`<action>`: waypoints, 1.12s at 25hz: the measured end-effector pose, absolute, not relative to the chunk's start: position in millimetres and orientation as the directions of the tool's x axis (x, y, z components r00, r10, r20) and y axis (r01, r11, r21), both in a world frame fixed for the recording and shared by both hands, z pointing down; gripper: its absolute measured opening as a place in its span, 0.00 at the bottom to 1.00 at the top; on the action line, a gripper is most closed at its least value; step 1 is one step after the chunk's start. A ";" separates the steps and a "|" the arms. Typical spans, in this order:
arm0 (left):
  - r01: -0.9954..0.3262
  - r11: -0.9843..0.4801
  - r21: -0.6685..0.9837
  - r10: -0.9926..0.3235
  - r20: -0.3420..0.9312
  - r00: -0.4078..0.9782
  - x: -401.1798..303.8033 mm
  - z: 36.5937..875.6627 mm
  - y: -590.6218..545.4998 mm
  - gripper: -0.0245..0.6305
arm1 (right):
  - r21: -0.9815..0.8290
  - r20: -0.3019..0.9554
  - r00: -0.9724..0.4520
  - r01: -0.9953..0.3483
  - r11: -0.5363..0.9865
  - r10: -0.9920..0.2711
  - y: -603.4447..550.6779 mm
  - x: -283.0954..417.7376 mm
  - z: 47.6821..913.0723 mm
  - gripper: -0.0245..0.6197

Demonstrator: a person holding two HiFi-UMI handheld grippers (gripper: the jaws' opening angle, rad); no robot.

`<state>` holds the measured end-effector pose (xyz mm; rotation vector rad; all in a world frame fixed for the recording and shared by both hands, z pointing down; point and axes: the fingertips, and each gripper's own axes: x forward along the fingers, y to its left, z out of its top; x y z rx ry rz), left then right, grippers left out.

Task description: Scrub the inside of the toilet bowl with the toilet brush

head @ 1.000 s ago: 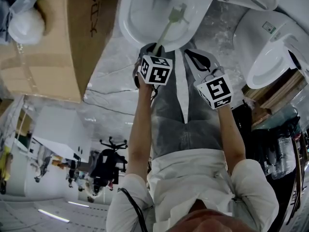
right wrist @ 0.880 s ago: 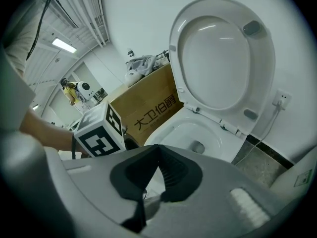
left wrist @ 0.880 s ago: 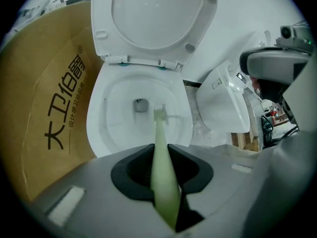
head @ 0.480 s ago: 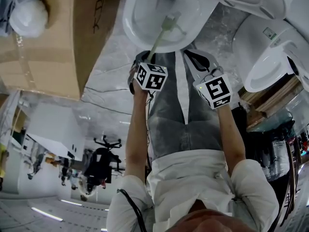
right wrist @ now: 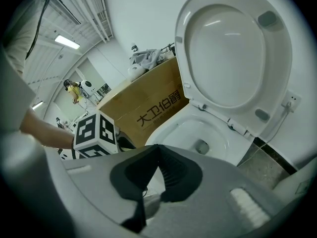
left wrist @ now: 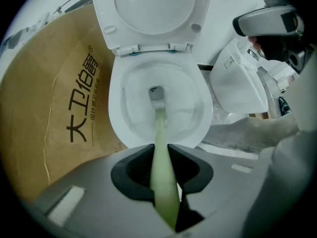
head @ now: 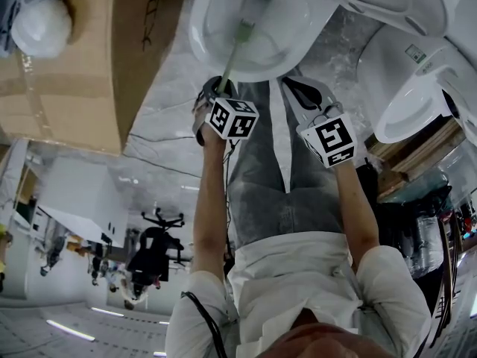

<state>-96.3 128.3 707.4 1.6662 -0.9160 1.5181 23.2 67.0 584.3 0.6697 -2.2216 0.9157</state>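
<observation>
Change: my toilet brush (left wrist: pixel 158 114) had swept toward the drain of the toilet bowl (left wrist: pixel 197 114); scrubbing was going on.
Fingers: left gripper (left wrist: pixel 161 155) clamped its handle; right gripper (right wrist: pixel 157 148) closed, empty.

You wear a white short-sleeved shirt (head: pixel 298 274) and grey trousers (head: pixel 261 177). A thin black cable (head: pixel 205 315) runs by your left sleeve. Your left gripper (left wrist: pixel 161 152) and right gripper (right wrist: pixel 157 150) have pale grey shells with ribbed black jaw linings. Each carries a white cube (head: pixel 232 118) printed with black square markers.
</observation>
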 end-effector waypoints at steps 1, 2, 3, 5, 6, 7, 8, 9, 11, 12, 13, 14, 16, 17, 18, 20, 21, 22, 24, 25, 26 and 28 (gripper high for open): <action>-0.857 -0.515 0.023 -0.052 0.997 0.058 -95.2 709.8 127.2 0.19 | -0.426 0.715 -0.668 -0.651 0.628 -0.207 66.8 23.2 585.3 0.04; -0.854 -0.520 0.014 -0.055 0.997 0.051 -94.0 712.4 126.2 0.19 | -0.426 0.716 -0.667 -0.651 0.628 -0.205 66.5 23.5 586.2 0.04; -0.851 -0.525 0.006 -0.057 0.997 0.043 -93.2 715.3 125.5 0.19 | -0.426 0.718 -0.665 -0.652 0.627 -0.204 66.4 24.0 587.1 0.04; -0.847 -0.531 -0.002 -0.052 0.998 0.030 -91.7 721.7 125.0 0.19 | -0.426 0.721 -0.663 -0.653 0.626 -0.202 65.7 25.0 588.9 0.04; -0.847 -0.532 -0.002 -0.046 0.999 0.027 -91.1 725.4 125.0 0.19 | -0.427 0.721 -0.663 -0.653 0.625 -0.200 65.2 25.6 589.8 0.04; -0.847 -0.531 -0.001 -0.040 0.999 0.024 -90.6 729.0 125.0 0.19 | -0.428 0.722 -0.663 -0.653 0.625 -0.198 64.6 26.3 590.6 0.04; -0.848 -0.530 0.000 -0.033 0.999 0.021 -90.5 732.3 125.0 0.19 | -0.429 0.722 -0.663 -0.653 0.624 -0.197 63.8 26.9 591.3 0.04; -0.849 -0.529 0.001 -0.028 0.999 0.019 -90.6 735.3 124.7 0.19 | -0.430 0.722 -0.663 -0.653 0.623 -0.196 63.1 27.6 592.0 0.04; -0.852 -0.524 0.003 -0.021 1.000 0.017 -90.5 740.1 122.8 0.19 | -0.433 0.723 -0.663 -0.653 0.622 -0.193 61.9 29.0 594.1 0.04; -0.853 -0.522 0.004 -0.019 1.000 0.017 -90.2 742.4 121.3 0.19 | -0.434 0.724 -0.663 -0.653 0.621 -0.192 61.0 29.5 595.1 0.04; -0.854 -0.520 0.006 -0.017 1.000 0.017 -89.8 744.6 119.7 0.19 | -0.434 0.724 -0.663 -0.654 0.620 -0.192 60.1 30.1 596.1 0.04; -0.854 -0.519 0.007 -0.014 1.000 0.017 -89.2 746.9 118.1 0.19 | -0.434 0.725 -0.661 -0.655 0.619 -0.191 59.6 31.2 597.2 0.04; -0.853 -0.522 0.007 -0.006 1.000 0.012 -87.9 751.6 114.3 0.19 | -0.436 0.727 -0.660 -0.656 0.616 -0.190 58.6 33.2 598.7 0.04; -0.851 -0.525 0.006 -0.002 1.000 0.008 -87.3 754.0 111.8 0.19 | -0.437 0.726 -0.661 -0.657 0.615 -0.190 57.6 33.8 599.1 0.04; -0.850 -0.527 0.004 0.000 1.000 0.004 -86.5 756.5 108.8 0.19 | -0.438 0.725 -0.661 -0.657 0.613 -0.190 56.6 34.4 599.6 0.04; -0.848 -0.530 -0.002 0.001 1.000 -0.003 -84.7 762.2 102.6 0.19 | -0.440 0.727 -0.660 -0.659 0.610 -0.189 55.8 36.6 601.6 0.04; -0.846 -0.532 -0.004 0.002 1.000 -0.006 -83.5 765.1 99.4 0.19 | -0.440 0.728 -0.659 -0.661 0.608 -0.189 55.4 37.7 602.6 0.04; -0.846 -0.534 -0.003 0.003 1.000 -0.006 -81.9 767.9 96.1 0.19 | -0.440 0.729 -0.658 -0.662 0.607 -0.189 54.7 38.6 603.5 0.04; -0.846 -0.533 0.000 0.004 1.000 -0.003 -78.8 772.1 88.8 0.19 | -0.441 0.728 -0.658 -0.663 0.605 -0.191 52.9 40.0 604.2 0.04; -0.847 -0.531 0.000 0.005 1.000 -0.003 -77.5 773.9 85.2 0.19 | -0.441 0.727 -0.659 -0.664 0.604 -0.193 51.7 40.4 603.9 0.04; -0.848 -0.530 0.000 0.006 1.000 -0.003 -76.1 775.8 81.9 0.19 | -0.442 0.725 -0.660 -0.664 0.603 -0.196 50.3 40.8 603.6 0.04; -0.849 -0.528 0.000 0.005 1.000 -0.003 -73.3 780.4 74.8 0.19 | -0.442 0.724 -0.660 -0.666 0.602 -0.199 48.7 42.2 604.1 0.04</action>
